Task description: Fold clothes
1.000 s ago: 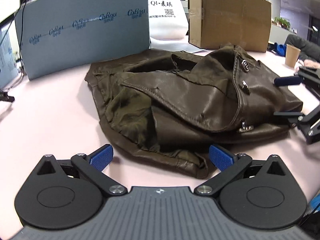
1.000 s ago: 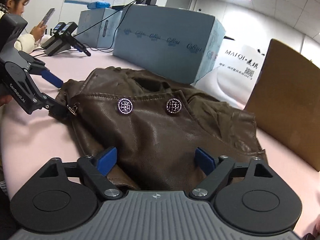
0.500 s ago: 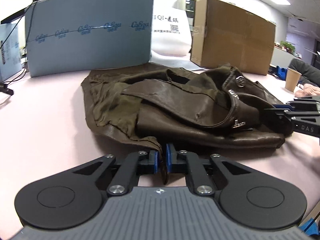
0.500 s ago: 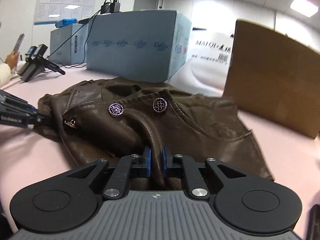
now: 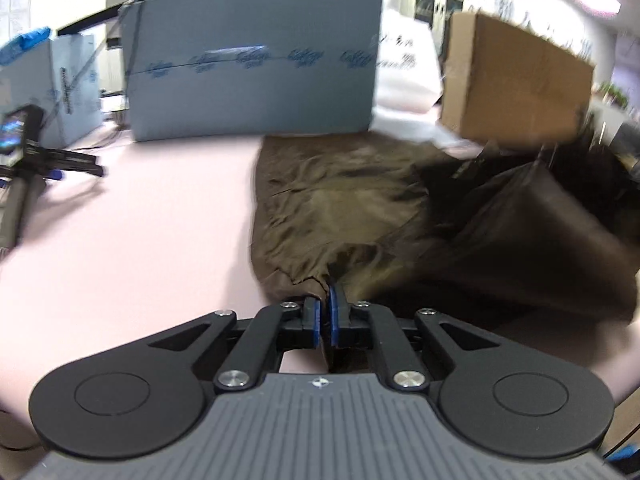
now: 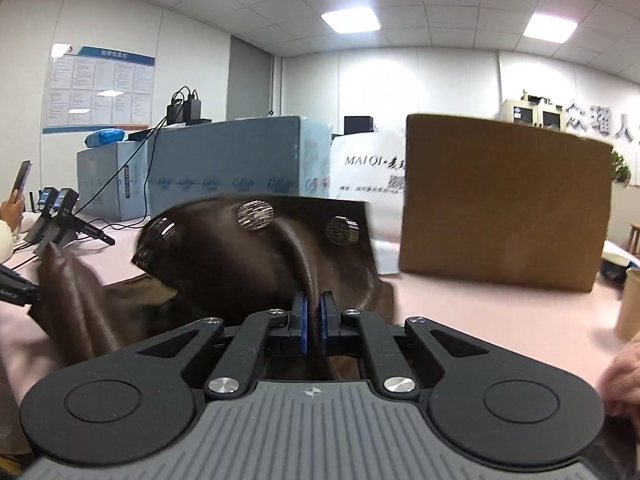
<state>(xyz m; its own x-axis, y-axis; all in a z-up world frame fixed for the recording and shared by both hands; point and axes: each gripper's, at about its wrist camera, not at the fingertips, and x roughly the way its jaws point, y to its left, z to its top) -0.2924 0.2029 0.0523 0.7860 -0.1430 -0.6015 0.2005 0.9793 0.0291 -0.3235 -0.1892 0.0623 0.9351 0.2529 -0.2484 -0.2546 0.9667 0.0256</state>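
A dark brown leather jacket (image 5: 360,208) with an olive lining lies partly on the pink table (image 5: 140,232). My left gripper (image 5: 325,314) is shut on the jacket's near hem, low over the table. My right gripper (image 6: 314,320) is shut on a leather fold and holds it up in the air. The raised front panel of the jacket (image 6: 248,264) hangs before the right wrist camera, and three round metal buttons (image 6: 255,216) show on it. The left gripper's tip (image 6: 16,292) is visible at the left edge of the right wrist view. Both views are motion-blurred.
A large blue box (image 5: 252,76) and a cardboard box (image 5: 516,80) stand at the table's far side, with a white bag (image 5: 404,68) between them. Another gripper device (image 5: 24,160) lies on the left. A paper cup (image 6: 630,304) and a person's hand with a phone (image 6: 14,196) sit at the edges.
Both grippers went from open to shut on the jacket. The right one has since lifted its fold high, spreading the jacket; the left one has pulled the hem toward the near edge.
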